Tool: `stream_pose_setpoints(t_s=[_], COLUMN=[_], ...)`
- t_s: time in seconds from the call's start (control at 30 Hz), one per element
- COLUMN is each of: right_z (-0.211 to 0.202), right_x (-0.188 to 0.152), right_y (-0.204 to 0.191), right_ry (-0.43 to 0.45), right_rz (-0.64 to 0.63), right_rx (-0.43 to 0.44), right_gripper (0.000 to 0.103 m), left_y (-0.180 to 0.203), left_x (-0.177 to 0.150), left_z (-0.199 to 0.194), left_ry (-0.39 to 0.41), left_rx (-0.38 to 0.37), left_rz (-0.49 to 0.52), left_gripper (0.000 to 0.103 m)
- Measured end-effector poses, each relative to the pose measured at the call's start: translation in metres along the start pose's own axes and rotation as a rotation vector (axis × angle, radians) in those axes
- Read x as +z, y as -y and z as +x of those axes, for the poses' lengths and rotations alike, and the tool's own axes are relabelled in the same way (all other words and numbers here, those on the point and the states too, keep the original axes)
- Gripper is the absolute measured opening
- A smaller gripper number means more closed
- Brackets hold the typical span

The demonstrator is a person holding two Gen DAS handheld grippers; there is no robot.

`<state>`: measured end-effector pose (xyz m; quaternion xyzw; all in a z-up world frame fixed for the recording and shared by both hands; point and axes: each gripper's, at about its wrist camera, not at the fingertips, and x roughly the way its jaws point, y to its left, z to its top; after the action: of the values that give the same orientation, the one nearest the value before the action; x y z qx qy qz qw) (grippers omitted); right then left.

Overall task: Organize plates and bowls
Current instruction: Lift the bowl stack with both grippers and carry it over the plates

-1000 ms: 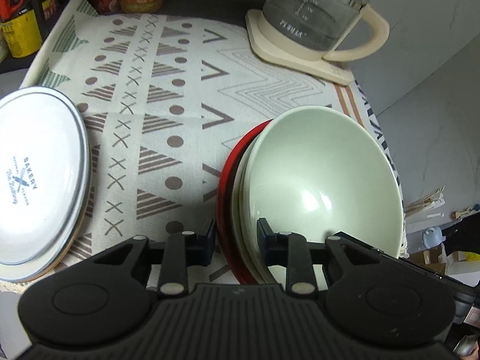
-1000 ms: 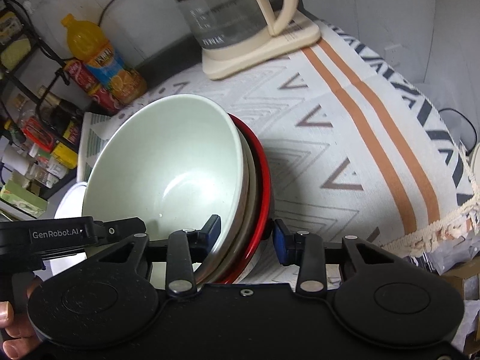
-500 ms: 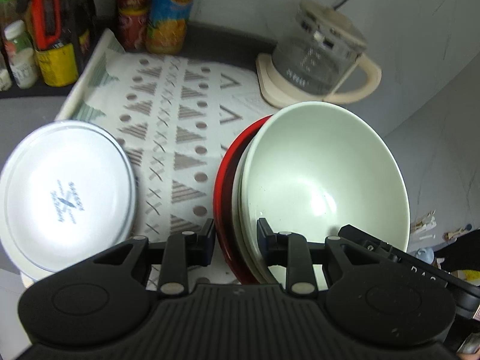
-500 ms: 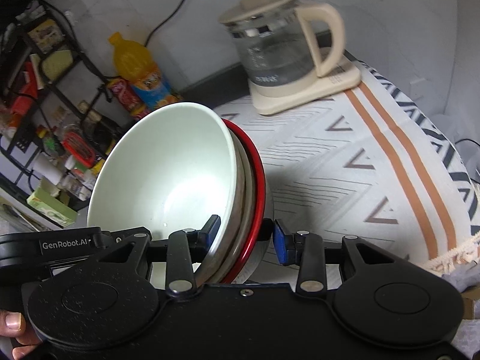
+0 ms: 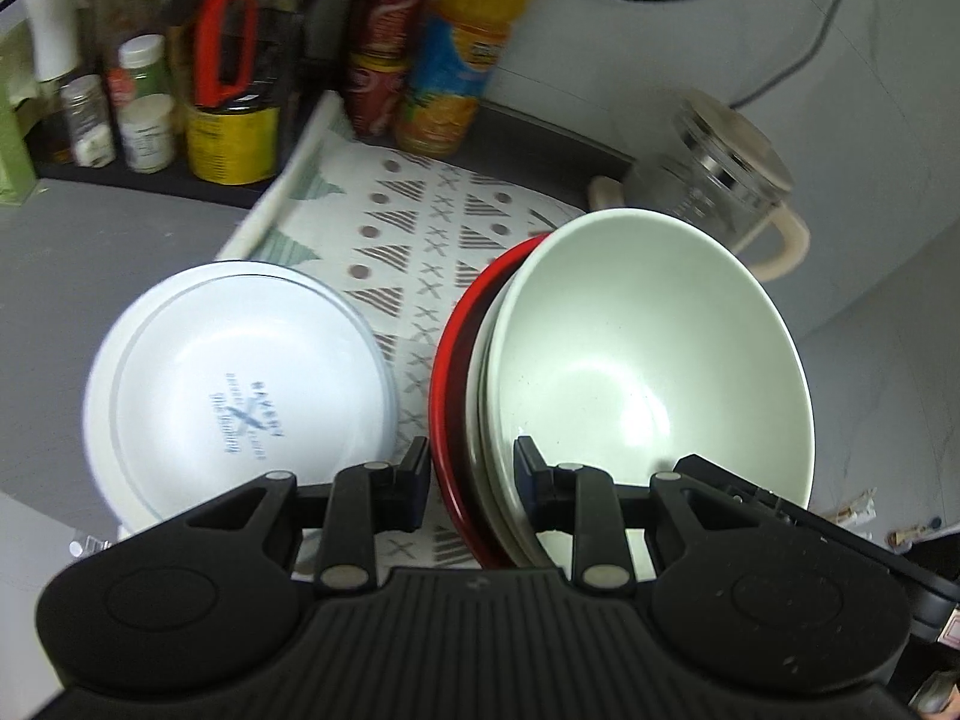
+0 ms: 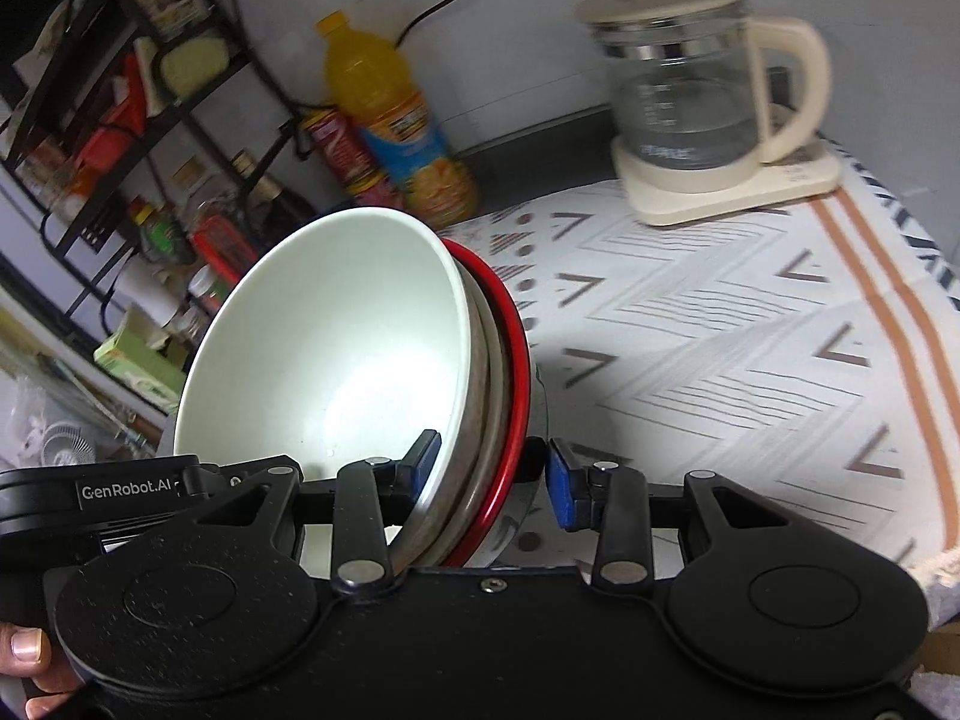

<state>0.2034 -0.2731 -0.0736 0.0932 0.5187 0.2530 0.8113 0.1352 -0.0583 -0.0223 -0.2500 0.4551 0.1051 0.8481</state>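
Note:
A nested stack of bowls hangs tilted above the patterned tablecloth (image 5: pixel 420 222): a pale green bowl (image 5: pixel 648 360) (image 6: pixel 336 348) lies innermost and a red bowl (image 5: pixel 447 372) (image 6: pixel 519 360) outermost. My left gripper (image 5: pixel 474 462) is shut on the stack's rim on one side. On the opposite side my right gripper (image 6: pixel 492 459) is shut on the same rim, one finger inside the pale bowl and one outside the red one. A white plate with blue lettering (image 5: pixel 240 384) lies on the table, to the left of the stack.
A glass kettle on a cream base (image 5: pixel 714 180) (image 6: pixel 690 90) stands at the back right of the cloth. An orange juice bottle (image 5: pixel 462 60) (image 6: pixel 390 114) and red cans stand by the wall. A rack of jars and bottles (image 5: pixel 144 102) (image 6: pixel 120 120) fills the back left.
Both grippers have lifted the bowl stack and drawn it back from the table. The plate, kettle and rack now show farther off. Both grips are unchanged.

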Motion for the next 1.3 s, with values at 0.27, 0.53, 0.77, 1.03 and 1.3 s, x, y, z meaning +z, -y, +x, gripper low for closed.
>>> stream_pose_setpoints(t_s=[0.27, 0.53, 0.77, 1.03, 1.3], right_z=[0.026, 0.05, 0.07, 0.094, 0.108], right_x=[0.002, 0.002, 0.0, -0.008, -0.011], right_y=[-0.036, -0.062, -0.082, -0.098, -0.107], right_ry=[-0.044, -0.082, -0.119, -0.173, -0.193], right_rz=[-0.053, -0.08, -0.101, -0.114, -0.112], right_rx=[0.048, 0.076, 0.075, 0.064, 0.042], right_gripper=[0.037, 0.037, 0.037, 0.037, 0.037], left_y=[-0.042, -0.076, -0.102, -0.127, -0.144], left_x=[0.006, 0.011, 0.013, 0.014, 0.017], left_z=[-0.012, -0.016, -0.015, -0.006, 0.003], left_ry=[0.021, 0.024, 0.022, 0.002, -0.02], left_rx=[0.051, 0.092, 0.107, 0.126, 0.133], left_rz=[-0.076, -0.128, -0.165, -0.201, -0.205], left_gripper=[0.027, 0.027, 0.027, 0.027, 0.027])
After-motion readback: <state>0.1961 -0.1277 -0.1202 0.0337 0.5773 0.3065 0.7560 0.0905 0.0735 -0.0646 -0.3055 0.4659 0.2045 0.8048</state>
